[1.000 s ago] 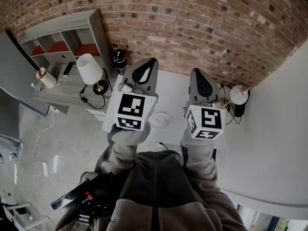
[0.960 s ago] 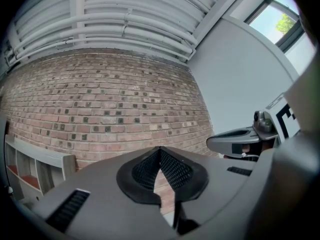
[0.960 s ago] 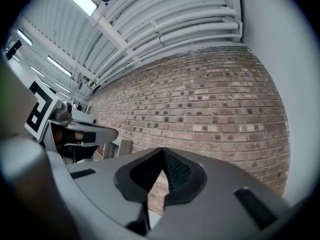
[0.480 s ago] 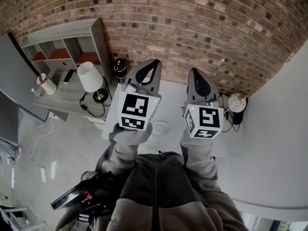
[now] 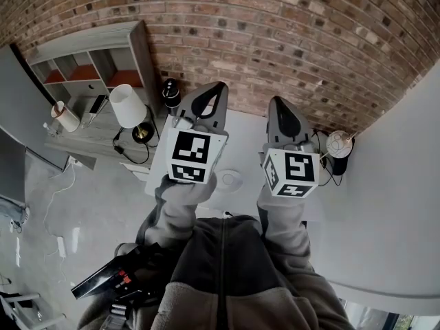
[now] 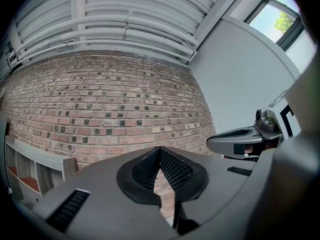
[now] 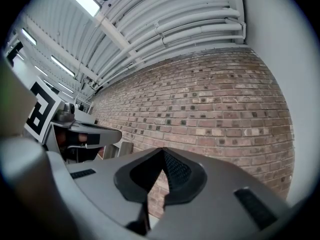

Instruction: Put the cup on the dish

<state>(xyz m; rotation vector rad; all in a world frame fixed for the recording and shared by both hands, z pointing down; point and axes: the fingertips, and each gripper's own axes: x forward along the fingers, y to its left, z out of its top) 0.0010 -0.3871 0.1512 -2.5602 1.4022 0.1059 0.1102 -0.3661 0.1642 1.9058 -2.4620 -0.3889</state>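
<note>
**Both claws shut, dish in sight, cup unplaced**

Hovering above the white table (image 5: pixel 244 133), aimed at the brick wall rather than down. Pressed together on nothing at the left gripper (image 5: pixel 214 89); same story at the right gripper (image 5: pixel 280 103), closed and empty. Spotting the dish (image 5: pixel 230 179) at lower centre of the head view, on the table between the two marker cubes. Cannot place the cup for sure: perhaps hidden beneath a gripper, perhaps out of frame.

Risking a blind descent from here. With the jaws pointing at the wall, could land on the dish's rim and skid it off the near edge. Could clip the lamp (image 5: pixel 127 105), left of centre, by swinging wide to hunt for the cup. Without spreading the jaws first, would only shove the cup over.

Counting up: two grippers, one dish, one table, one lamp, no cup confirmed.
</note>
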